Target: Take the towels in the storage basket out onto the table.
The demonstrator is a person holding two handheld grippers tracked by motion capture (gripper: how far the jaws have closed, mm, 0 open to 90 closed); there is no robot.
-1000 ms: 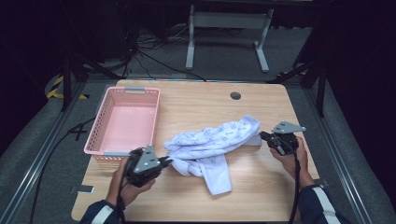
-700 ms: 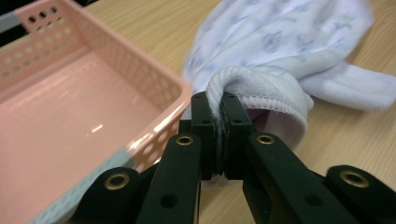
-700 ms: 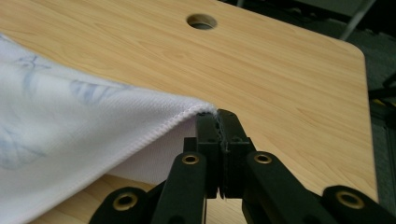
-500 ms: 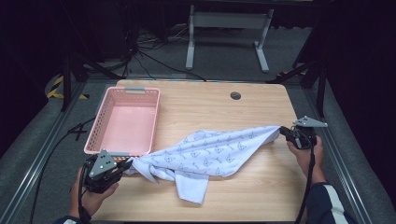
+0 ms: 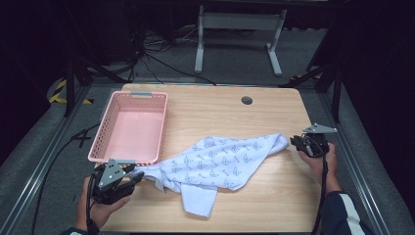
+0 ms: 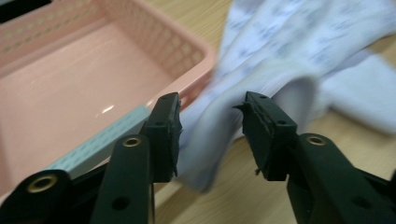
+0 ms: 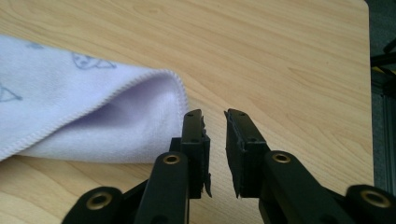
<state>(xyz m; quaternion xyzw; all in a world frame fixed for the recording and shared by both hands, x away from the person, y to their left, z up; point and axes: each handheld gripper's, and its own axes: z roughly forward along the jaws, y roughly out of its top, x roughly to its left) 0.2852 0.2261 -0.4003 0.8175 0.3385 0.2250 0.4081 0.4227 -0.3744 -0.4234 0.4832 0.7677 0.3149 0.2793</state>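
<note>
Table (image 5: 264,110), light wood, with a small dark round hole (image 5: 246,100) near its far edge; dark floor around it, a grey stand (image 5: 237,29) and cables beyond the far side.

Cloth (image 5: 220,159), white with a small grey print, lies stretched in a long band across the near half of the table, from beside the basket's near corner at left to a rolled end at right; one flap hangs toward the near edge; middle part flat on the wood.

Basket (image 5: 128,128), pink plastic with a perforated wall, sits on the left part of the table, long side running away from the person; a pale strip on the near rim; the cloth's left end is just beside its near right corner.

Left gripper (image 6: 212,123), in the left hand at the near left corner; jaws have just been opening and now stand spread; a fold of the cloth lies in the gap, pads not pressing on it; basket rim directly behind the left-hand jaw in the left gripper view.

Right gripper (image 7: 215,140), in the right hand at the right side of the table; jaws have just been opening, now parted by a narrow gap, bare wood between them; cloth's hemmed end just beside the jaw, released.
</note>
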